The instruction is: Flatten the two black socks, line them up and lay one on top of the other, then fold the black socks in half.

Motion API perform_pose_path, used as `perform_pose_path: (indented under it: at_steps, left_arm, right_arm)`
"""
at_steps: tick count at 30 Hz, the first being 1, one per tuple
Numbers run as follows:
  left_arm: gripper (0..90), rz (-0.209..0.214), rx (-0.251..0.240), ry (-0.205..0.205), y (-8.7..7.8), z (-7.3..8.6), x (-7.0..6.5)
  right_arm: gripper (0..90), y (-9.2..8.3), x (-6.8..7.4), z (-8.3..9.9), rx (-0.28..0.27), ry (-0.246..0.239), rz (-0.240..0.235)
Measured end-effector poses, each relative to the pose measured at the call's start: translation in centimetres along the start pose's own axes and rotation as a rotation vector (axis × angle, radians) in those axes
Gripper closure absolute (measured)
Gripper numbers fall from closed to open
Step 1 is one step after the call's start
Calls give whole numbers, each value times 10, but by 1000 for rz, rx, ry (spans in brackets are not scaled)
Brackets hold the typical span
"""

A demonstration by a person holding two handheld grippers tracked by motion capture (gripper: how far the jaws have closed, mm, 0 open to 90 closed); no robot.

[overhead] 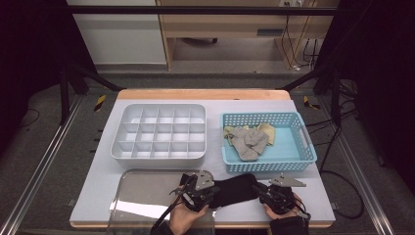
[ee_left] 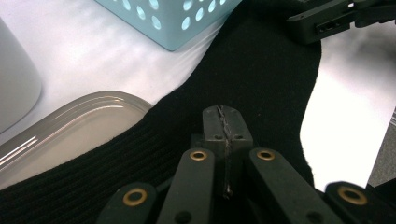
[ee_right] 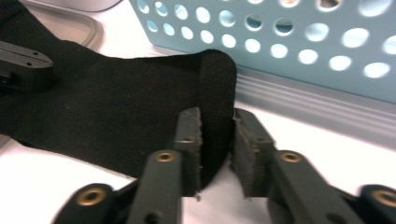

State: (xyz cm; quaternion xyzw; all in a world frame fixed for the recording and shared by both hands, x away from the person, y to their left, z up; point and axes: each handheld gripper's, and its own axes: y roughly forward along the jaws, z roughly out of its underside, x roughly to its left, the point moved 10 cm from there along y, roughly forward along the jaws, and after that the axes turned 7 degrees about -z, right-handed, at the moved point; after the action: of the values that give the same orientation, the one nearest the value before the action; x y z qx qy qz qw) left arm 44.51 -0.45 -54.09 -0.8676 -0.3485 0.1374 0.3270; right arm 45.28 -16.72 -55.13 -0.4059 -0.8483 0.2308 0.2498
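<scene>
A: Surface, left to right?

B: Pale grey table [overhead: 98, 176] with a wooden edge. Clear tray [overhead: 142, 196] at front left, white divided organiser [overhead: 159, 132] behind it, light blue perforated basket [overhead: 268, 142] at right holding grey and yellowish socks [overhead: 249, 139]. Dark floor, cables and a wooden shelf unit behind.

A: The work piece?

B: Black sock [overhead: 234, 188], ribbed knit, lying flat along the front edge, one end over the tray rim, the other just before the basket.

A: Tools?

B: Left gripper [overhead: 198, 193]: jaws pressed together over the sock's ribbed end; whether any knit is caught, I cannot tell. Right gripper [ee_right: 217, 140]: a raised fold of the other end stands between its pads [ee_right: 190, 140]; the left pad touches the cloth, and a narrow gap shows at the right pad.
</scene>
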Motion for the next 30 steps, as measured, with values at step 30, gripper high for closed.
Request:
perform_pose_path:
  at_steps: [30]
  left_arm:
    - [891, 12, 13, -5, -1, 0, 0]
  right_arm:
    - [850, -36, 51, -48, -139, -143, -143]
